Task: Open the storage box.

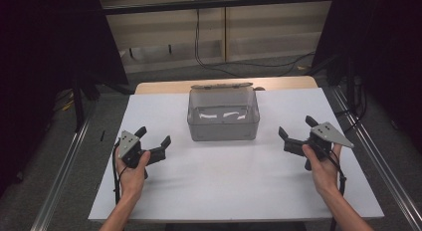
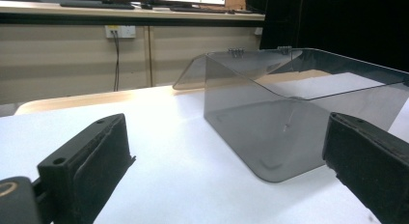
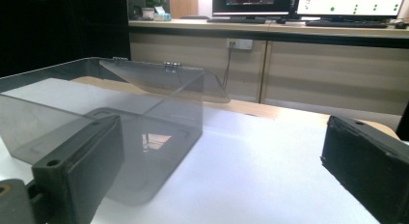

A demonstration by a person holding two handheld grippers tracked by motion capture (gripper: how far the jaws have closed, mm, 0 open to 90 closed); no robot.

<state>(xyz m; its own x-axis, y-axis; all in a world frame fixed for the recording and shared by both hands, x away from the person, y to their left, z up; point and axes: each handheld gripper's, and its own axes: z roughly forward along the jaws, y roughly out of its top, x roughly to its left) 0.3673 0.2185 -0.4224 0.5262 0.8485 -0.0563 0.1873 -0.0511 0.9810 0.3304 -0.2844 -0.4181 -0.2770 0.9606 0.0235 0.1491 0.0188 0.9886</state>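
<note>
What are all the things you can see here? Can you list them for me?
Box: one, see-through smoky grey plastic, in the middle of the table towards the back, nothing seen inside.
Lid: one, same grey plastic, hinged at the box's back edge and swung open behind it.
Table: one, white top with a tan wooden strip along the far edge.
Cables: a few, black, on the floor and wall behind the table.
Monitors: at least two, lit, on the counter at the back.
Left claw: one, black, open, left of the box, not touching it.
Right claw: one, black, open, right of the box, not touching it.
</note>
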